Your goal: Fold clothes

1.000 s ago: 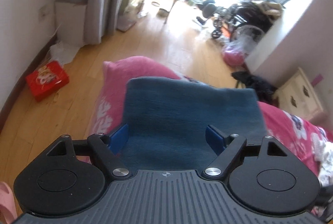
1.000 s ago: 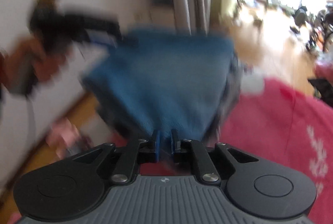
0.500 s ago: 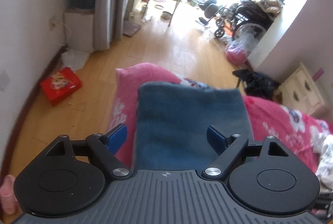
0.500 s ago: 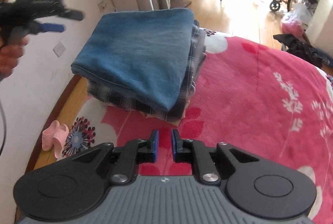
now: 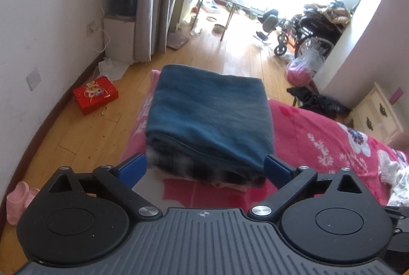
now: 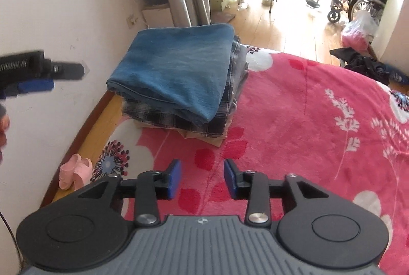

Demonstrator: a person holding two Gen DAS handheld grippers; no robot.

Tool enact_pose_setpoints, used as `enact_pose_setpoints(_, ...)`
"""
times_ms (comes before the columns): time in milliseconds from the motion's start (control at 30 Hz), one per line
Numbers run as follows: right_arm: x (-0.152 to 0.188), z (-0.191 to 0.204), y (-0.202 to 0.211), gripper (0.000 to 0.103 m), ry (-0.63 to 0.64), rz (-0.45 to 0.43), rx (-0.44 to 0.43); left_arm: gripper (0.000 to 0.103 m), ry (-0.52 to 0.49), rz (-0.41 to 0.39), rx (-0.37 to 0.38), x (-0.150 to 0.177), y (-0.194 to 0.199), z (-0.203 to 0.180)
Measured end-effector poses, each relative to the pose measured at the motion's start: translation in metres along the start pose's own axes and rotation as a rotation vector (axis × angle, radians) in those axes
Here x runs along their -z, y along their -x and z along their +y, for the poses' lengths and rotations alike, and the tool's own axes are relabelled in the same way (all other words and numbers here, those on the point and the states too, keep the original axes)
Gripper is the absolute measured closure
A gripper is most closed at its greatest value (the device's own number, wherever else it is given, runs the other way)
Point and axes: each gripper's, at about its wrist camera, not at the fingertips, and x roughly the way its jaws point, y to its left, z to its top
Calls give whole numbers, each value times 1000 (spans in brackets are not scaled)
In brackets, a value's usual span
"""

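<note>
Folded blue garment (image 6: 176,78) lies flat on top of a small stack of clothes at the corner of a bed, straight ahead of and well beyond the right claw (image 6: 202,179). Under it sit a folded plaid garment (image 6: 204,121) and a tan layer whose edge peeks out at the bottom. The bed wears a pink floral blanket (image 6: 306,121), which fills the space below and to the right of the right claw. A second ago the right claw was shut on the near edge of the blue garment, carrying it; now its blue fingers stand apart with nothing between them, and it has drawn back over bare blanket. The left claw (image 5: 205,168) was close over the blue cloth a second ago; it too has backed away, and its fingers are spread wide and empty, with the stack just ahead between and beyond them. In the right view the left claw shows at the far left edge, blurred, beside the wall. The blue piece now rests folded and squared on the pile, released by both claws, so this garment looks finished. A crumpled white cloth (image 5: 398,185) lies on the blanket far right of the left claw; whether it is laundry awaiting folding cannot be told.
</note>
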Motion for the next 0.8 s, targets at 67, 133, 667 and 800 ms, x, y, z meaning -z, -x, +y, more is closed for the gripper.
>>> enact_pose_setpoints(67, 6, -3, 2, 60, -4, -14, -12, 2, 14, -17, -24, 11, 7, -8)
enact_pose_setpoints(133, 11, -4, 2, 59, 2, -25, -3, 1, 12, -38, -46, 21, 15, -17)
enact_pose_setpoints(667, 61, 9, 63, 31, -38, -136, 76, 0, 0, -99, -136, 83, 85, -44)
enact_pose_setpoints(800, 75, 19, 83, 27, -38, -134, 87, 0, -36, -99, -175, 93, 108, -51)
